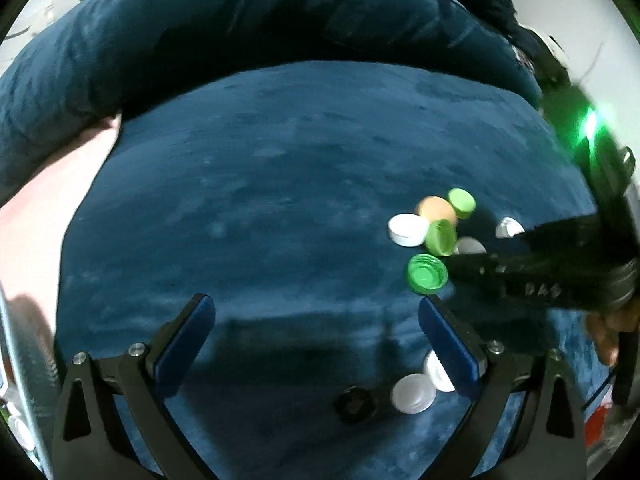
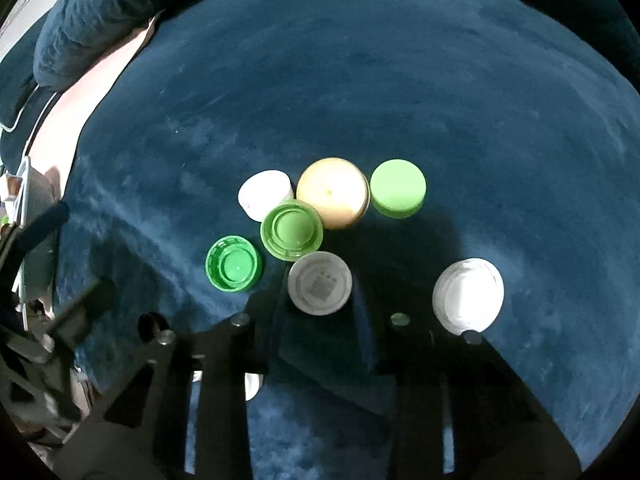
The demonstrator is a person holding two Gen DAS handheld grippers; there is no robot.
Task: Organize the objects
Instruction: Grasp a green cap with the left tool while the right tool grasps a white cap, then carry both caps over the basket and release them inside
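Black finger frames with blue pads fill the bottom of my left wrist view: my left gripper point(image 1: 316, 312) stands with its fingers wide apart, nothing between them but the dark blue velvety cushion surface point(image 1: 280, 184). Near its right finger lie a small black ring-shaped cap point(image 1: 354, 398) and a flat white plastic cap point(image 1: 413, 393), with another white piece partly hidden behind the pad.

Going left to right over that surface, a pale pink cloth point(image 1: 60, 208) lies at the left edge, a big rumpled dark blue pillow point(image 1: 240, 32) rises behind, and bright white wall shows at the far rim. To the right sits the cluster of caps, with my right gripper's black body reaching in over it from the side.

From my right wrist the cluster reads, left to right: a dark green screw cap lying open side up point(image 2: 233, 263), a white cap point(image 2: 265, 194), a light green cap also open side up point(image 2: 291, 230) touching a round orange lid point(image 2: 333, 192), a white printed cap point(image 2: 320, 282), a light green cap top side up point(image 2: 398, 188), and a larger white lid point(image 2: 468, 294) set apart. My right gripper point(image 2: 320, 320) is in dark shadow, its fingers drawn together just beside the white printed cap; whether they pinch its edge I cannot tell.
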